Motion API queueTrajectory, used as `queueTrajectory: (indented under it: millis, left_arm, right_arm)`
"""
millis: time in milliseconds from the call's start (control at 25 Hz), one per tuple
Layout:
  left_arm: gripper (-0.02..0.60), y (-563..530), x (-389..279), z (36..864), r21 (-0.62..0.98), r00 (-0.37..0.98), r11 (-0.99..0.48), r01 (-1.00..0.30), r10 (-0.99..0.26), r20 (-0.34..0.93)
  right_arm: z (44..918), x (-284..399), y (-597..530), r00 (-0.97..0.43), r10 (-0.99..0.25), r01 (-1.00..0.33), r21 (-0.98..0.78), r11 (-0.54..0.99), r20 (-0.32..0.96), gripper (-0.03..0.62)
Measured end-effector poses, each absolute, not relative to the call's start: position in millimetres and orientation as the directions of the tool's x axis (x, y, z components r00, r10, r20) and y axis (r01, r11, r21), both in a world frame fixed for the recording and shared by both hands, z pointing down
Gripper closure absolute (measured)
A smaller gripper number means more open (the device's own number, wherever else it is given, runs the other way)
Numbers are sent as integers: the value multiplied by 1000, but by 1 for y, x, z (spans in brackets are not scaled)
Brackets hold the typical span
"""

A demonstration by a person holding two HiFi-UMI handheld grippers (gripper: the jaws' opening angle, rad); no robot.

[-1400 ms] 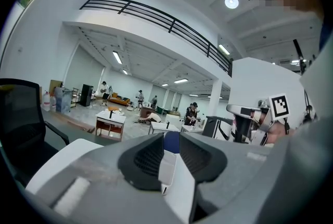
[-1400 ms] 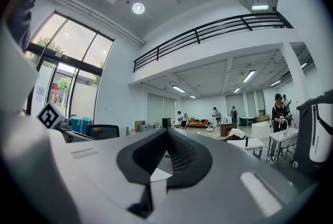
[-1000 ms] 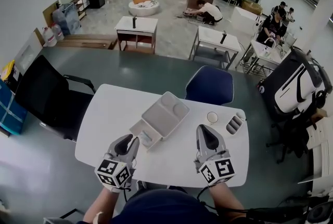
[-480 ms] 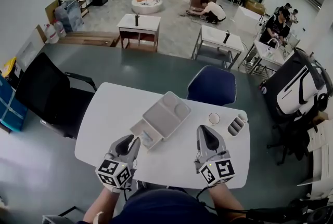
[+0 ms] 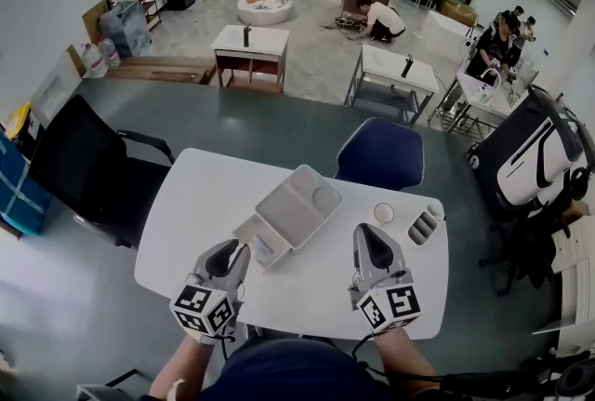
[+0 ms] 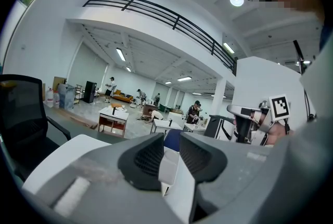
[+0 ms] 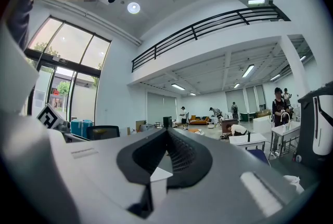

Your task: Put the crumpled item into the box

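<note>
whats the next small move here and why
Probably ease the left gripper forward and slightly right toward the small pale lump at the near corner of the box. It looks like the crumpled item, though it is too small to be sure. That gripper is nearest, its jaws apart and empty; the right gripper is shut and farther off.

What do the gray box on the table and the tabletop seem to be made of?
The gray box looks like molded plastic with a matte finish: even color, rounded compartments. The tabletop looks like smooth white laminate or painted board: a plain, even surface with rounded corners. Which of the two is unclear.
</note>
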State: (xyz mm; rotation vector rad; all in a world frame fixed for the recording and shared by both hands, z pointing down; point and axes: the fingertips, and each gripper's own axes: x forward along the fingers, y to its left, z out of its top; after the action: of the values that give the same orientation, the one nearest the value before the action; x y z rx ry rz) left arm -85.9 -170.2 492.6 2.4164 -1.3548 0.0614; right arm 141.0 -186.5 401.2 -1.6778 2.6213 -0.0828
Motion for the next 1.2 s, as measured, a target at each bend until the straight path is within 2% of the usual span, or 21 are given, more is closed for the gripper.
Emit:
queueTrajectory:
  millis: [1200]
  left_arm:
    - [480, -160, -82, 495, 296, 544, -476, -828, -809, 221]
  right_arm:
    - [406, 137, -178, -437, -899, -898, -69, 435, 17, 592]
